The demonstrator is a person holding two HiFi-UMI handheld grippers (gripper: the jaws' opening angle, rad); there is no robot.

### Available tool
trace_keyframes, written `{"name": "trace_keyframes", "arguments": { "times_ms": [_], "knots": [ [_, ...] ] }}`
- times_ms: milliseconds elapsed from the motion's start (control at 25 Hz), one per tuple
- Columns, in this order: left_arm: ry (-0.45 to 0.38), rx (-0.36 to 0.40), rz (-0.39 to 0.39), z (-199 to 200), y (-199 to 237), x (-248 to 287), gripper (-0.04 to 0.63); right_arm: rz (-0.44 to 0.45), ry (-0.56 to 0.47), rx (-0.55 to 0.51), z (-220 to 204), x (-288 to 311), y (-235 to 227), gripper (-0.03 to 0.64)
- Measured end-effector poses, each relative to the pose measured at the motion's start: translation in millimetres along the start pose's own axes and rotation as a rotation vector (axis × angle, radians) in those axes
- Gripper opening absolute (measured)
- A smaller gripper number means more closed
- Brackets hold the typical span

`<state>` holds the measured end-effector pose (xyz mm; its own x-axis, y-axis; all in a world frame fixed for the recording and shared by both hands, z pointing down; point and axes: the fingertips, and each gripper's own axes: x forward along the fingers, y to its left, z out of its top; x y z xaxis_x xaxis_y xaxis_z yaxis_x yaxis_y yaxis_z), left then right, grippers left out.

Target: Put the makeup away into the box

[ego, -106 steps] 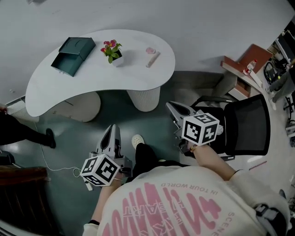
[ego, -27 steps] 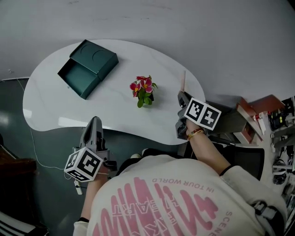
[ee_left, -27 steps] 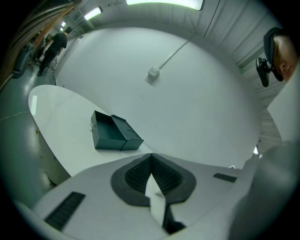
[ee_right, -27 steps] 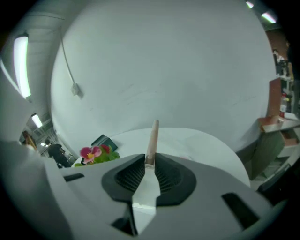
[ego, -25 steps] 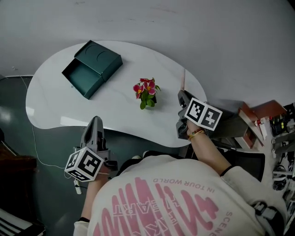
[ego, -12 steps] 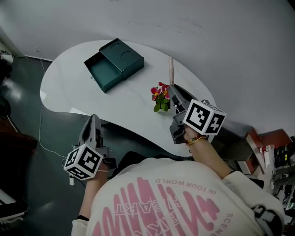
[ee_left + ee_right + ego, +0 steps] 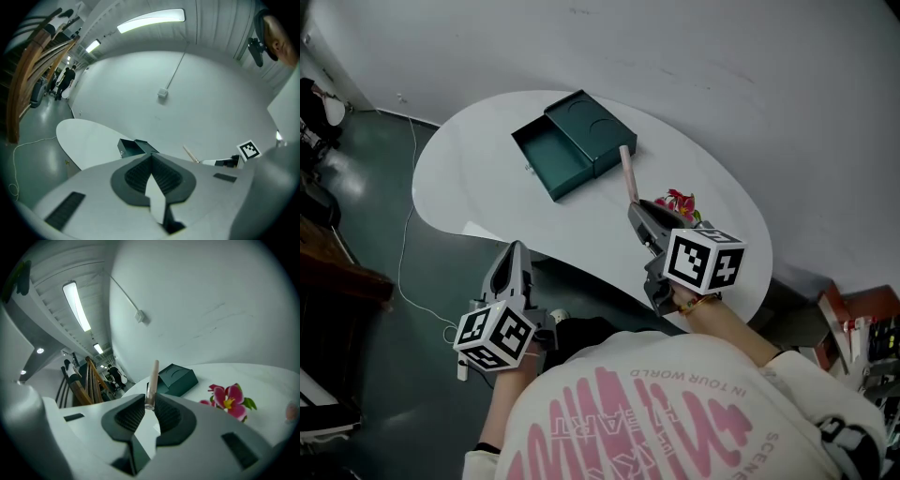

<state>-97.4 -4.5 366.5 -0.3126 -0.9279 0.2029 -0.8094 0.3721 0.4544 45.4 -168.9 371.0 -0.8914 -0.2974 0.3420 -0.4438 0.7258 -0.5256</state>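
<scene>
Your right claw (image 7: 149, 402) is closed on a thin pink makeup tube (image 7: 151, 380). Both pads grip the tube's lower end, and the rest of it sticks out forward past the jaw tips.

Straight ahead of this claw, beyond the far end of the makeup tube, the dark green box (image 7: 572, 141) sits on the white table (image 7: 469, 183) with its drawer pulled out. In the head view, the tube's tip shows just beside the box's near corner. The flower pot (image 7: 680, 202) stands just to the right of this claw.

Your left claw (image 7: 151, 157) is closed, pads together, with nothing between them. It hovers outside the table's near edge. The box lies ahead of it and slightly to the left, well apart.
</scene>
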Motion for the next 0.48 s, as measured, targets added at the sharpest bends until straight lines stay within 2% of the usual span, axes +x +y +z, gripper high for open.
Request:
{"name": "trace_keyframes", "arguments": {
  "times_ms": [320,480],
  "knots": [
    [0.065,-0.001,-0.040,28.2,55.2,32.4,0.003,-0.039,0.045,0.024,-8.0,63.5,27.7,0.061],
    [0.092,0.015,-0.085,45.6,76.0,56.7,0.003,-0.051,0.046,0.038,-5.2,95.3,40.4,0.061]
  ]
}}
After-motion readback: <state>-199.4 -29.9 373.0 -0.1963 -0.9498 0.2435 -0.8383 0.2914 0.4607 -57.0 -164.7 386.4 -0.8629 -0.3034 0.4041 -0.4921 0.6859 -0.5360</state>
